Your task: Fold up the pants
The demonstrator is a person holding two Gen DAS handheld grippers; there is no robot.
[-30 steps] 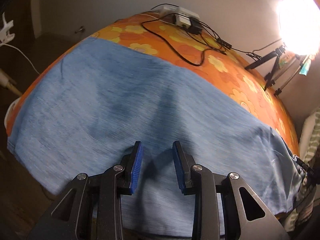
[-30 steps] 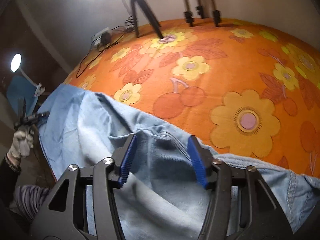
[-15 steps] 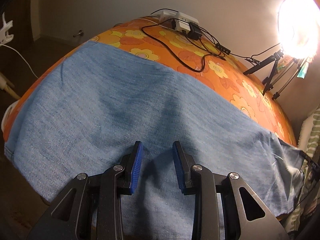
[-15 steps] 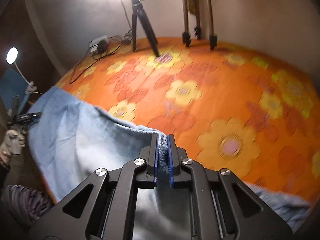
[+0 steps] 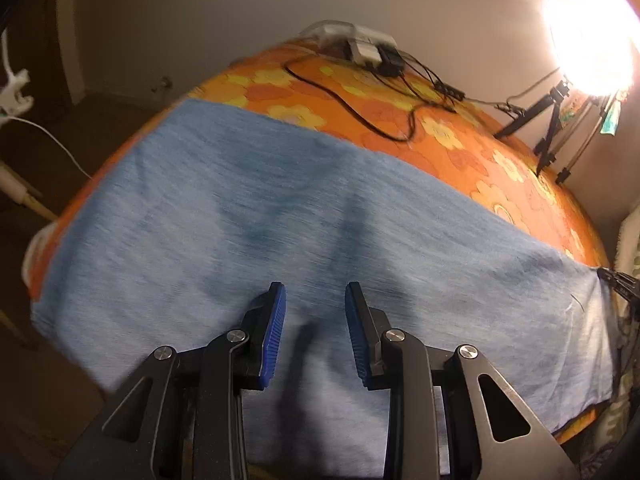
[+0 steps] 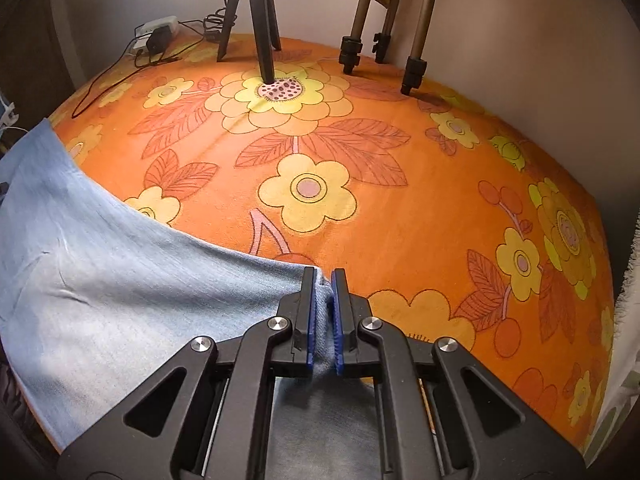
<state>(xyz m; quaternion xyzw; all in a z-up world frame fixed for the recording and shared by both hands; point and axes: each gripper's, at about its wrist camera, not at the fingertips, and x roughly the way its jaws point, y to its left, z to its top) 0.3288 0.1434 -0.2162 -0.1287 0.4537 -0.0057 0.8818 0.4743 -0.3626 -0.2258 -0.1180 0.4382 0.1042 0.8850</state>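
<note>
Light blue denim pants (image 5: 280, 216) lie spread across an orange flowered cloth (image 5: 460, 136). My left gripper (image 5: 314, 308) is open and empty, hovering just above the middle of the pants. My right gripper (image 6: 323, 280) is shut on a corner of the pants (image 6: 120, 280) and holds that edge lifted a little off the cloth (image 6: 400, 220); the fabric stretches away to the left. The far end of the pants is hidden.
A power strip with black cables (image 5: 372, 50) lies at the back edge. Tripod legs (image 6: 260, 28) (image 6: 416, 60) stand on the cloth at the back. A bright lamp (image 5: 592, 24) shines at the right. A white clip and cord (image 5: 16, 92) hang at the left.
My right gripper closed on the pants edge and has carried it forward over the orange cloth. My left gripper stayed open above the pants, shifting slightly.
</note>
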